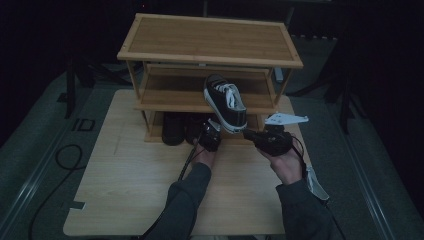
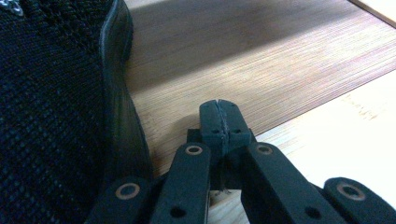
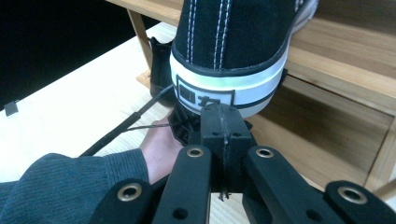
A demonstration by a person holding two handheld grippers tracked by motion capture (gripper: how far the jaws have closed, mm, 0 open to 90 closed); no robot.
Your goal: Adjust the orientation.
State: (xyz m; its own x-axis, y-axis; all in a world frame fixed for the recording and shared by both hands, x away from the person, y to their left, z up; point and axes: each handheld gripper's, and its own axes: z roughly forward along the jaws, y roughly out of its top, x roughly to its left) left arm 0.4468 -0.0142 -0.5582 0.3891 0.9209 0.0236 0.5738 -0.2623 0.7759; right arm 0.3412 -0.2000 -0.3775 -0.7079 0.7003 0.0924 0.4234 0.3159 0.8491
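Carefully, with both my left fingers [image 2: 219, 122] and right fingers [image 3: 224, 122] pressed together empty, I nudge the sneaker [image 1: 226, 101] just ahead squarely onto the shelf [image 1: 170, 95].

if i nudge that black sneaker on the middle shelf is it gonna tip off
Probably yes: the black sneaker sits with its heel jutting past the middle shelf edge. Its canvas upper likely flexes, while the rubber sole looks stiff and grippy, so it may pivot rather than slide.

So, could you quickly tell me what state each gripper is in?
Left gripper: jaws closed, nothing between them.
Right gripper: jaws closed, empty, tips at the sneaker's heel.
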